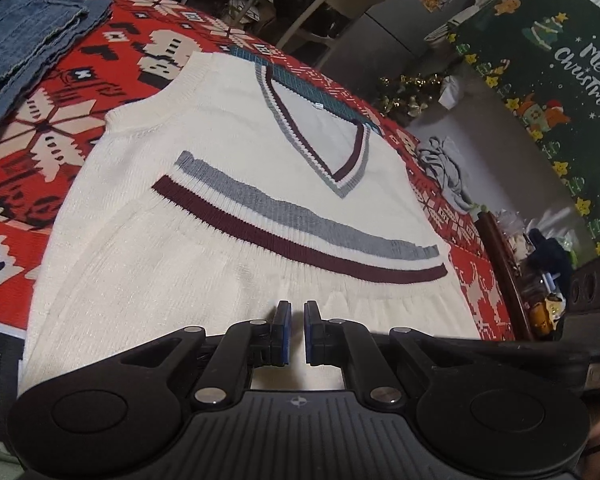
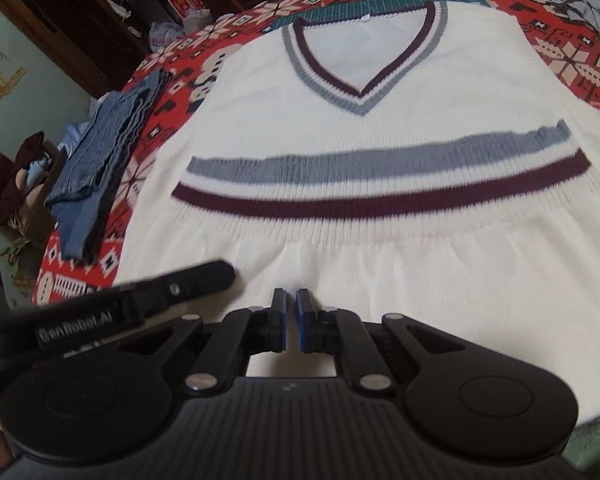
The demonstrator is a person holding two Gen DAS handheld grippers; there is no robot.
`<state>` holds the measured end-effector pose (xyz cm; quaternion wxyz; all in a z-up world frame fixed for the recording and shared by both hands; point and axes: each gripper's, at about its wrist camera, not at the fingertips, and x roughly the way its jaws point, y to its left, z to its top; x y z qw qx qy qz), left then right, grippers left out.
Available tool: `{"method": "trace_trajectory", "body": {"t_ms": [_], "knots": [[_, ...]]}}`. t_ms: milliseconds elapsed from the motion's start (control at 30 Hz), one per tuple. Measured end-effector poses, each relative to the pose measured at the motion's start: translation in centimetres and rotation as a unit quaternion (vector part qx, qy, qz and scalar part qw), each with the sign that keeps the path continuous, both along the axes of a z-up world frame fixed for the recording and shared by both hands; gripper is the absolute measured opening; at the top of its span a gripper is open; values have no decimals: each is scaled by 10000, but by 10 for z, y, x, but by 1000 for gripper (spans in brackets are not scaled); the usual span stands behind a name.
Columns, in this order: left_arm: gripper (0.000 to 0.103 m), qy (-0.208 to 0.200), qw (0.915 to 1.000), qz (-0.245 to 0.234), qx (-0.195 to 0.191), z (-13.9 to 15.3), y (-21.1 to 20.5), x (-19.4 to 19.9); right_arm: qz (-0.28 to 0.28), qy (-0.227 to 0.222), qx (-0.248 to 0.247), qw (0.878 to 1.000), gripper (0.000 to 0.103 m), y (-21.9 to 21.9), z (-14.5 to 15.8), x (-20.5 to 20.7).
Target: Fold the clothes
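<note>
Left gripper [image 1: 297, 322]: black body, blue pads, sitting low over the near hem of the vest; jaws drawn nearly together with a slim gap showing between them, nothing pinched.

Right gripper [image 2: 291, 312]: same build, jaws likewise standing almost closed on a narrow slit, gripping nothing, hovering over the near end of the vest. Part of the left tool, lettered in white, is crossing the lower left of the right wrist view.

Knit vest [image 1: 228, 184]: cream, sleeveless, lying flat and face up on the spread, neckline pointing away from both cameras. V-neck trim [image 2: 362, 98] is running in maroon, white and grey bands. Grey stripe [image 2: 356, 158] and maroon stripe [image 2: 364, 202] are crossing the chest side by side, the maroon one nearer the hem. Ribbed knit is starting just below the maroon stripe.

Patterned spread [image 1: 60, 132]: red ground with cream snowflakes and black motifs, lying under the vest and showing around it.

Folded denim [image 1: 24, 36]: blue, stacked on the spread to the left of the vest, apart from it.

Grey garment [image 1: 446, 172]: crumpled, lying at the spread's right edge near the vest's shoulder.

Green Christmas banner [image 1: 556, 64]: hanging beyond the spread, in the left wrist view only.
</note>
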<state>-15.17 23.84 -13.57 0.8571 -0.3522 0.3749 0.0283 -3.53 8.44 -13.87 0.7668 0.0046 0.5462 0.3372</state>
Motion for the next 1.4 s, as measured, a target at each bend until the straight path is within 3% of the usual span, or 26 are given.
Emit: {"method": "trace_trajectory", "body": {"t_ms": [267,467,633,767,967,1167,1400], "knots": [[6,-27,9999,5,154,6,1,2,-60,-83,-33,9999,6,9,-2,22],[6,10,9995,-30,319,12,1,1,-18,97,442,9990,7,-4,8,1],[6,185,9996,114,179,2,10,-6,101,158,254,9995,6,5,-6,-7],[5,-76,9993,361,-21,-6,17,-11,-104,69,281,9995,4,10,-6,9],[5,-367,9984,345,252,6,14,-12,-156,-29,375,9992,7,10,8,6],[5,1,9996,228,145,6,21,-12,281,-77,282,9992,9,22,7,-18],[5,-17,9995,279,112,1,28,-12,82,-184,135,9997,7,35,0,5]]}}
